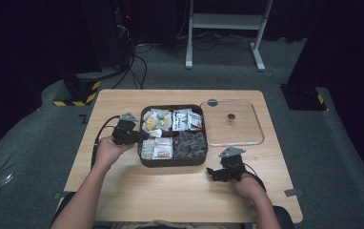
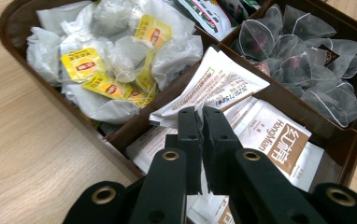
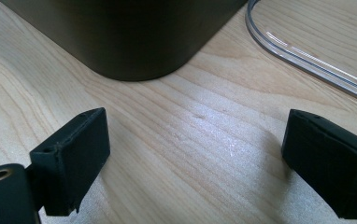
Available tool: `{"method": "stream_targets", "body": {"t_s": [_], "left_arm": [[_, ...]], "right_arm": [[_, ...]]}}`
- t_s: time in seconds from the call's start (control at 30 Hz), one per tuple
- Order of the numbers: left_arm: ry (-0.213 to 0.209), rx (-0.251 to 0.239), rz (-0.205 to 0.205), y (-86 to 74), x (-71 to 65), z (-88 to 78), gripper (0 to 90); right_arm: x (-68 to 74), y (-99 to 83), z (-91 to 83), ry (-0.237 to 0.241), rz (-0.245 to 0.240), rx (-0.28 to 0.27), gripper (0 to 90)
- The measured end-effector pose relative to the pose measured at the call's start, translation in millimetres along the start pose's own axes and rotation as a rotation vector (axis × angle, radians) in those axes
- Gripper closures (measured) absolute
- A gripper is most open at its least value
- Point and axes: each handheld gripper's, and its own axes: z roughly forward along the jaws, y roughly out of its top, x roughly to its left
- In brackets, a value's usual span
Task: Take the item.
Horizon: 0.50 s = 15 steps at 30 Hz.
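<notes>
Wooden table before you, clear lid lying right of brown compartment box. Your left gripper clenched on white sachet over box's near-left compartment. Your right gripper released, resting on table beside box.

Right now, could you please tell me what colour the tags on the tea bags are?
Yellow with a red mark on the tags, clearest in the left gripper view.

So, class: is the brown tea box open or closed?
Open. The brown box has no lid on; its tea bags lie exposed, and the clear lid rests on the table beside it.
</notes>
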Motion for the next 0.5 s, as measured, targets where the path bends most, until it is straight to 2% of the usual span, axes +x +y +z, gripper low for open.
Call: {"method": "stream_targets", "body": {"t_s": [0.2, 0.5], "left_arm": [[0.022, -0.025, -0.016, -4.2, 4.3, -12.0, 86.8], [0.057, -0.041, -0.017, -7.2, 7.5, -22.3, 86.7]], "right_arm": [[-0.6, 1.4, 1.4, 0.001, 0.0, 0.0, 7.7], [-0.9, 2.2, 2.1, 0.0, 0.0, 0.0, 7.7]]}}
